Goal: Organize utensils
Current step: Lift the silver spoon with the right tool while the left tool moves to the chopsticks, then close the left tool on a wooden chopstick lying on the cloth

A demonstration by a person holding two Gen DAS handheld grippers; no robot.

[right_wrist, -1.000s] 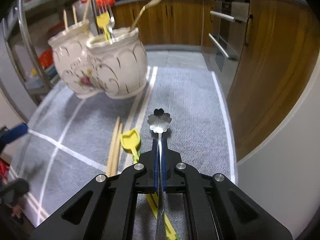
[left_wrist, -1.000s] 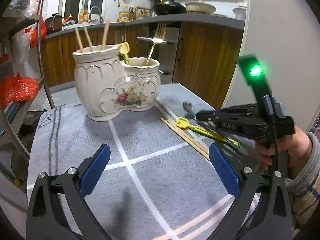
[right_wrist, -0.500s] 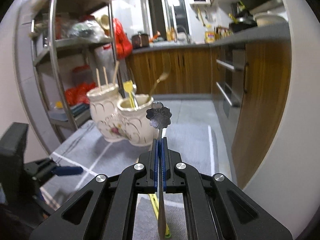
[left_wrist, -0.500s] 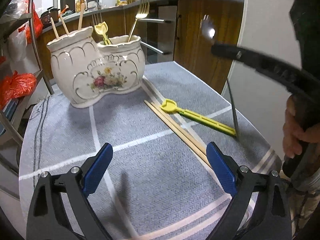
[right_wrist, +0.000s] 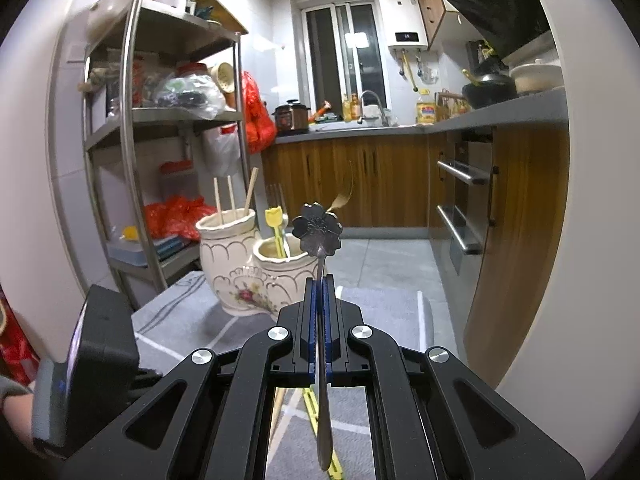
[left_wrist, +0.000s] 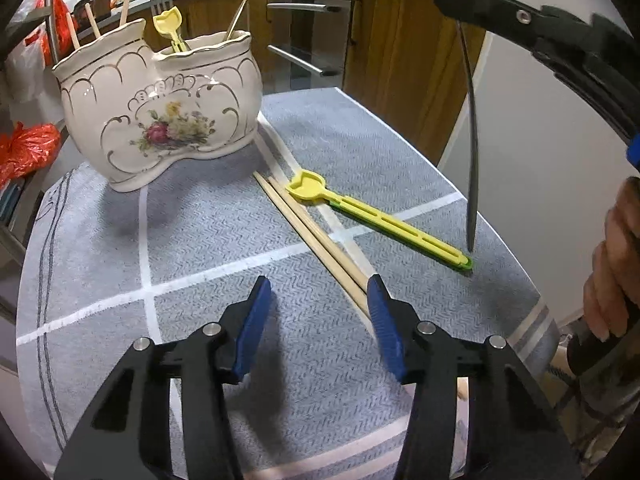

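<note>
On the grey cloth (left_wrist: 200, 240) lie a pair of wooden chopsticks (left_wrist: 312, 236) and a yellow plastic utensil (left_wrist: 380, 220). My left gripper (left_wrist: 318, 320) hovers low over the chopsticks' near ends. Its jaws are closing; the chopsticks lie just inside the right blue pad (left_wrist: 384, 328), untouched. My right gripper (right_wrist: 319, 300) is shut on a steel spoon with a flower-shaped end (right_wrist: 317, 228), held above the table's right side with the handle (left_wrist: 472, 140) hanging down. Behind stands the white floral ceramic holder (left_wrist: 160, 112) (right_wrist: 248, 276), with chopsticks, a yellow utensil (left_wrist: 170, 26) and a gold fork (left_wrist: 248, 4) in it.
The table's right edge drops off near the yellow utensil. A person's hand (left_wrist: 612, 264) grips the right tool at the frame's edge. A metal shelf rack (right_wrist: 132, 160) stands left of the table, and wooden kitchen cabinets (right_wrist: 360, 184) stand behind it.
The right gripper lifted the spoon off the cloth and tipped it up toward the holder. The left gripper moved forward over the chopsticks and its jaws narrowed.
</note>
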